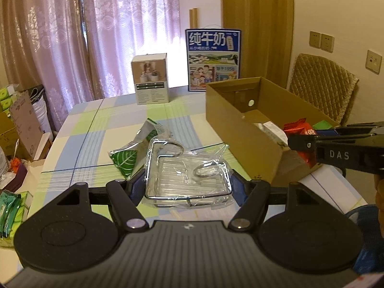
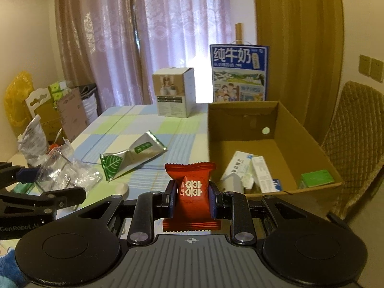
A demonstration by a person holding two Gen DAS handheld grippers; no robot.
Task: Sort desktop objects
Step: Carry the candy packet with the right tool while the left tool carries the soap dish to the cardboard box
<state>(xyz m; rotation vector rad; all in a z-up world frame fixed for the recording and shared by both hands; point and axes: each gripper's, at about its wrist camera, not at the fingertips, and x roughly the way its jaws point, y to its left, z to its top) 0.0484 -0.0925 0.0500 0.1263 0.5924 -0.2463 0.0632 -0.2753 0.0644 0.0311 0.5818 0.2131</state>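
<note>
My left gripper has its blue pads against both sides of a metal wire rack in clear plastic wrap, low over the checked table; it is shut on the rack. In the right wrist view that gripper and the rack show at the left edge. My right gripper is shut on a red candy packet, just in front of the open cardboard box. From the left wrist view the right gripper holds the red packet at the near corner of the box.
A silver sachet with a green leaf lies mid-table. Inside the box are white cartons and a green one. A blue milk case and a white box stand at the back, a padded chair to the right, clutter off the left.
</note>
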